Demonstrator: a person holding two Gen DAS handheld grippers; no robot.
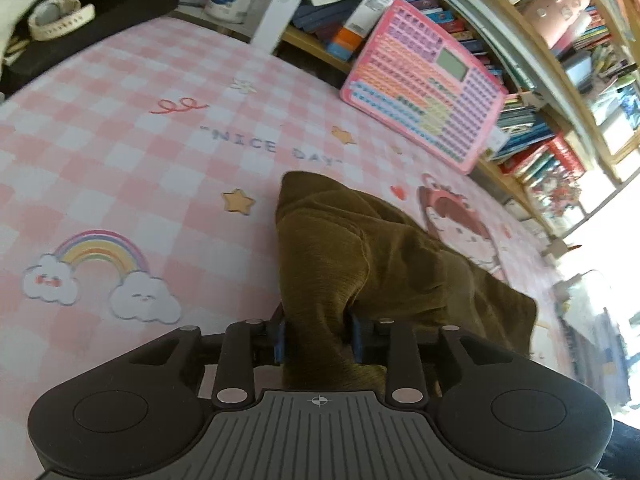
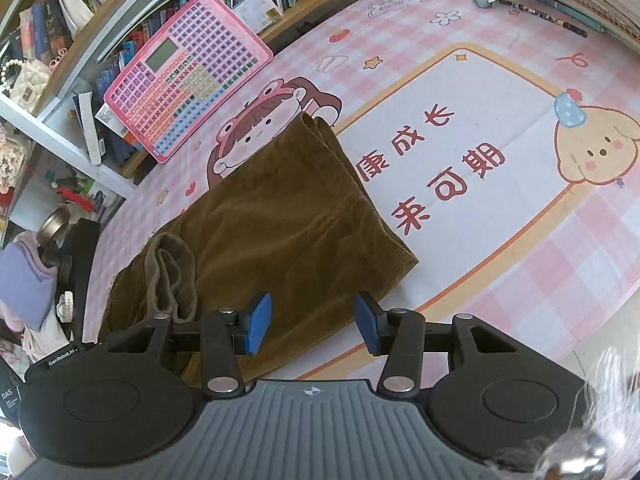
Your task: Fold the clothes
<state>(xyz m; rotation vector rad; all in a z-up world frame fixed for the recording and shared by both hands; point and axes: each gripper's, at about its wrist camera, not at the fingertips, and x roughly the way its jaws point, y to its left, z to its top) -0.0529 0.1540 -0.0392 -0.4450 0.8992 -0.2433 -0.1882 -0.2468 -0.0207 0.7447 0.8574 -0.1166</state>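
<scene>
Left tongs [image 1: 319, 338] clenched on a raised fold of olive-brown corduroy trousers [image 2: 276, 216], right tongs [image 2: 313, 324] released above the trousers' near edge, trousers folded on pink checked surface [image 1: 120, 168], pink keypad toy [image 2: 184, 76] propped against bookshelf [image 2: 72, 20] beyond.

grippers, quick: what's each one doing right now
left gripper: closed on a bunched fold of the brown garment.
right gripper: open, holding nothing, above the garment's near edge.
</scene>
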